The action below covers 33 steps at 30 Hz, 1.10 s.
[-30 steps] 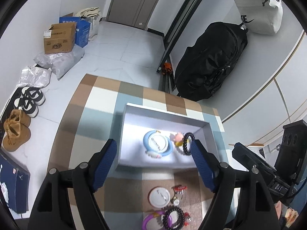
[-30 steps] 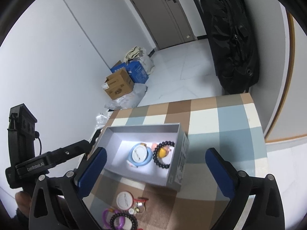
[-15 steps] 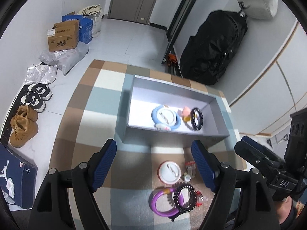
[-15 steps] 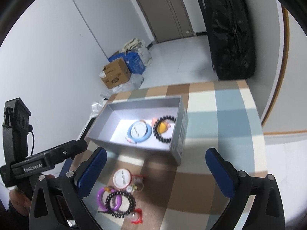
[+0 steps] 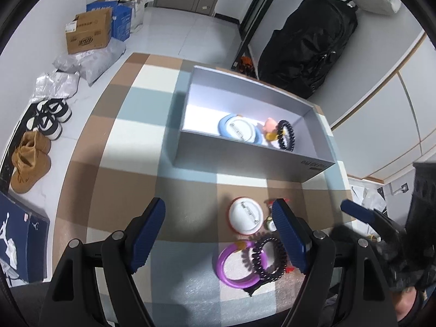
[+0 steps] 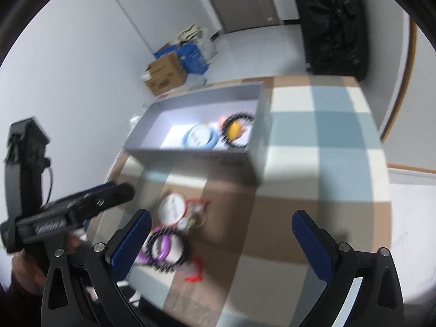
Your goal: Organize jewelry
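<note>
— From my left wrist camera, what lies ahead of you?

— My left gripper (image 5: 218, 234) has its fingers wide apart, holding nothing. The loose pieces sit on the table (image 5: 114, 190) toward its near right corner: a white badge (image 5: 246, 215) just inside my right-hand finger, and nearer me a purple ring (image 5: 234, 265) with a dark bead bracelet (image 5: 268, 256) lapping over its right side. My right-hand finger covers part of that bracelet, so the heap is off to the right of my gap, not centred in it. Further off, toward the far right of the table, stands the grey box (image 5: 245, 160), its long side running across my view, already holding a blue ring (image 5: 238, 132) and another bead bracelet (image 5: 286, 136).

— And from the right wrist camera?

— It is blurred. My right gripper (image 6: 220, 239) is also spread open and empty. Here the same heap lies to the left: the bead bracelet (image 6: 167, 248) sits just beside my left-hand finger, the white badge (image 6: 172, 209) a little beyond it. The box (image 6: 196, 160) is ahead and left.

— Which hand is nearer?

— I judge both are close; the heap lies between them. Either must shift sideways to bring the bracelet into its gap.
</note>
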### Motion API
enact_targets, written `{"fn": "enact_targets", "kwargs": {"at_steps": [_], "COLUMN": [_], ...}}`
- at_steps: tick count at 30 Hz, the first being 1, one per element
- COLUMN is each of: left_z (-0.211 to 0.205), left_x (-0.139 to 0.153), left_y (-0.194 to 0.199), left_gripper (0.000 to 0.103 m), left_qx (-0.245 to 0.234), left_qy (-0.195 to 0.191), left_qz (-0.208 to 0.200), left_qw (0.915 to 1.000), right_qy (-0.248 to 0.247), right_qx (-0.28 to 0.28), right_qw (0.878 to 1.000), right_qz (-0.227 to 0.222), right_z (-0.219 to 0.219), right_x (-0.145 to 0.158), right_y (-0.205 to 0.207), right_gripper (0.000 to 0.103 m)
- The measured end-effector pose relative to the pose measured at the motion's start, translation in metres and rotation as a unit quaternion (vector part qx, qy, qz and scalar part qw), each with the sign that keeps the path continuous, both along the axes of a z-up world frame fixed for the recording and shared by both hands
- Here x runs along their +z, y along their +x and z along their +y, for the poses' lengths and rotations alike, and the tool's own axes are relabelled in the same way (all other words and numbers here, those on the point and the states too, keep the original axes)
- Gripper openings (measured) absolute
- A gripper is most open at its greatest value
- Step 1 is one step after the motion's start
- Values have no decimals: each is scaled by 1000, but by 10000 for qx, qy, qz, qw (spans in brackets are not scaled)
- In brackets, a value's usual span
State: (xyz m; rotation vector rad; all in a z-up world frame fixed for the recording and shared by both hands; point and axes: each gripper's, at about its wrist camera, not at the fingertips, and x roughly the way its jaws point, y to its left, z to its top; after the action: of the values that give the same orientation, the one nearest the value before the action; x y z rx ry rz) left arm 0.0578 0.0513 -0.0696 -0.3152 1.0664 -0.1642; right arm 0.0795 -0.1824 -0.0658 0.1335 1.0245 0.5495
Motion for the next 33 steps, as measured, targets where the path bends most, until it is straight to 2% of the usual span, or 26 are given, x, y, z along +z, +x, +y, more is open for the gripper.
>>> {"fn": "enact_targets", "kwargs": {"at_steps": [5,7,9,13,15,27,33], "left_z": [3,4,5,6,6,12,6], "left_x": [-3,-2,-3,-2,-1,3,7], "left_y": [1,2,2,1,-1,-1,-4], "left_gripper": [77,77,77,77,77,77,77], "left_qx": [96,105,133,152,173,214,58], "left_qy": [-90,-128,-188,-224,-183,-347,-222], "left_qz": [110,120,145,141,93,-25,-88], "left_qw": [9999,9998,9996,9995,9996,9992,9997], "right_qy": [-70,-123,-186,-354,-352,-206,-161], "right_qx": [495,638,770,838,843,917,838], "right_qw": [9987,9978,9967,9958,9958,9953,9962], "right_qz": [31,120,170,36,90,216,179], "right_z": [12,17,20,24,24,24,21], "right_x": [-6,-12,-16,-19,-21,-26,-24], "right_y": [-25,-30,-34,-41,-40,-40,-39], "right_gripper": [101,92,78,68,56,20,19]}}
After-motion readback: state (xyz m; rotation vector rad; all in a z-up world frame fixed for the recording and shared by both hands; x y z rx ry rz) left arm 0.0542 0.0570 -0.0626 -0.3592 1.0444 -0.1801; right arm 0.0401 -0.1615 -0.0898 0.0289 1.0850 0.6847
